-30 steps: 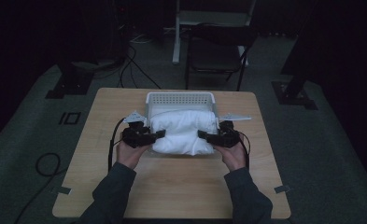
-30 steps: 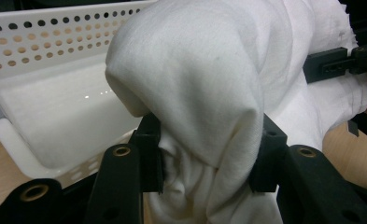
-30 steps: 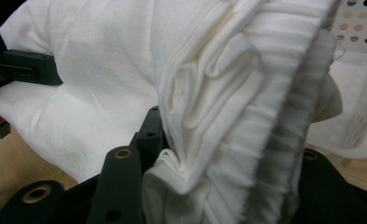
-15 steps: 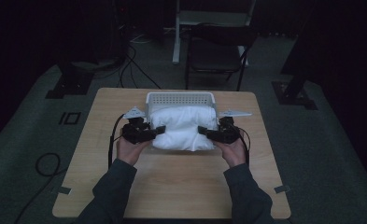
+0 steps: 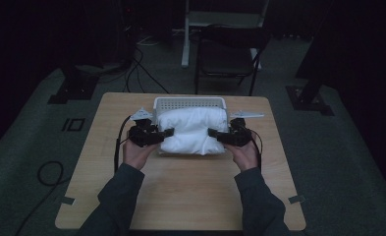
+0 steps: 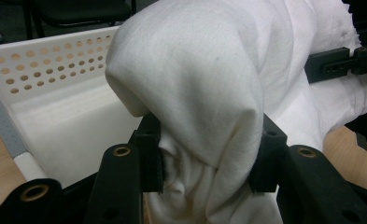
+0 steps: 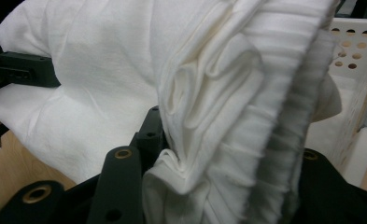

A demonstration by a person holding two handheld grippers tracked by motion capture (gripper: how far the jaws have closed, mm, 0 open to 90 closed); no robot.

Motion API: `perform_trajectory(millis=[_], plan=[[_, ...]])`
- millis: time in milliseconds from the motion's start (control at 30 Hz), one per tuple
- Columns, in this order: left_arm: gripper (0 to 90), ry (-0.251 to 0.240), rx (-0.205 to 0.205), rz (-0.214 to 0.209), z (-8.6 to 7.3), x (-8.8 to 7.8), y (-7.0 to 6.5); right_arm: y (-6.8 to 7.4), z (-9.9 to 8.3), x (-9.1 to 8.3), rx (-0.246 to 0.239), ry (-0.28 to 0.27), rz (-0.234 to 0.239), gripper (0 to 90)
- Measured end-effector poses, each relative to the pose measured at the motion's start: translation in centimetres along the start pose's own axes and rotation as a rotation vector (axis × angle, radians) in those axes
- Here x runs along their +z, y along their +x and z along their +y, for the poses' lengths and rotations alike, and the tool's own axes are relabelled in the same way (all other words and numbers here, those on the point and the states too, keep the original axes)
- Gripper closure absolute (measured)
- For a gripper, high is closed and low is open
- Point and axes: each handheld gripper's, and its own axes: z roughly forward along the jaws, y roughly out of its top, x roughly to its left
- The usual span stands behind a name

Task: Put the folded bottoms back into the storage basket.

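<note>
A bundled white cloth (image 5: 193, 130) sits half in a white perforated basket (image 5: 189, 103) at the far side of the wooden surface (image 5: 180, 187), the left claw (image 5: 167, 132) and right claw (image 5: 213, 133) each clamped on one end

White folded cloth (image 5: 193, 130) bunched, draped over white basket (image 5: 189, 103) front rim.

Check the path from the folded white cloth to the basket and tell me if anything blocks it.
Nothing visible blocks it. The white cloth, clamped at its ends by the left gripper and the right gripper, already hangs partly over the white perforated basket, whose inside looks empty in the left gripper view.
</note>
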Motion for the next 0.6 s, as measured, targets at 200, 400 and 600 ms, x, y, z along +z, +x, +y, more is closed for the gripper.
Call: perform_trajectory(millis=[200,400,600], plan=[[56.6,-0.001,0.006,0.006,0.43,0.26,0.13,-0.28,0.31,0.17,0.007,-0.001,-0.004,56.3],[56.6,-0.005,0.002,0.007,0.69,0.47,0.37,-0.47,0.68,0.30,0.009,-0.004,-0.008,56.4],[56.6,-0.003,0.003,0.014,0.94,0.70,0.71,-0.58,0.94,0.61,0.011,-0.001,-0.013,56.4]])
